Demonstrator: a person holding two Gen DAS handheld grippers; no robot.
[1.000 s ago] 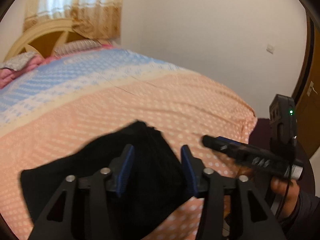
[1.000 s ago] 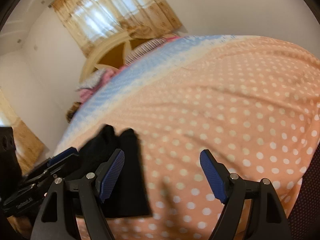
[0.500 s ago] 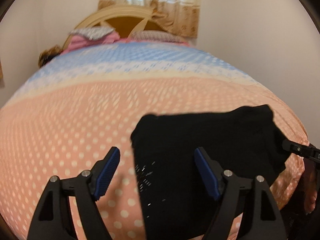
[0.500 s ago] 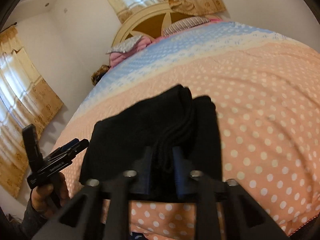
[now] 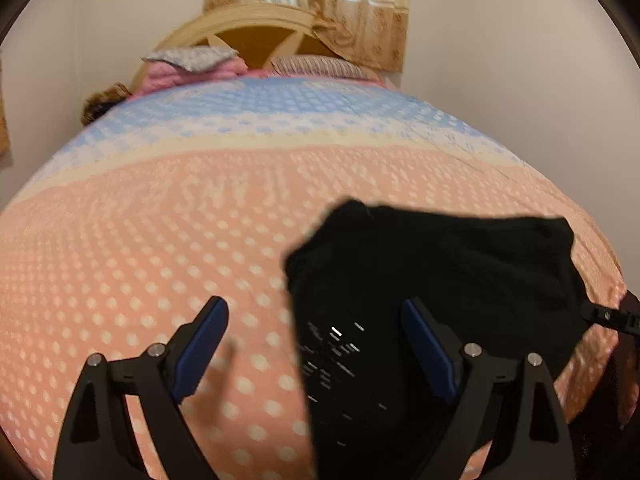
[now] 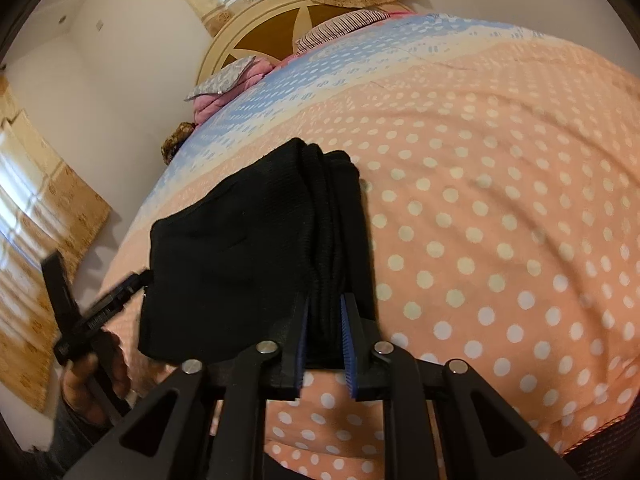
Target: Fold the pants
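Polka-dot peach bedding (image 6: 500,200) is covering the bed, with a headboard (image 5: 256,38) at the far end. No writing is legible; faint white marks on the fabric are blurred. Folded black pants (image 6: 240,240) are lying at the near edge, long axis running left to right. Right gripper (image 6: 325,320) is clamping their thick right-hand fold. Left gripper (image 5: 316,344) is opening wide over the left end, pads clear of cloth.

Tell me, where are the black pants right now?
The black pants lie folded on the spotted orange bedspread, near its foot edge. The right claw pinches their right edge; in the left view they sit right of centre.
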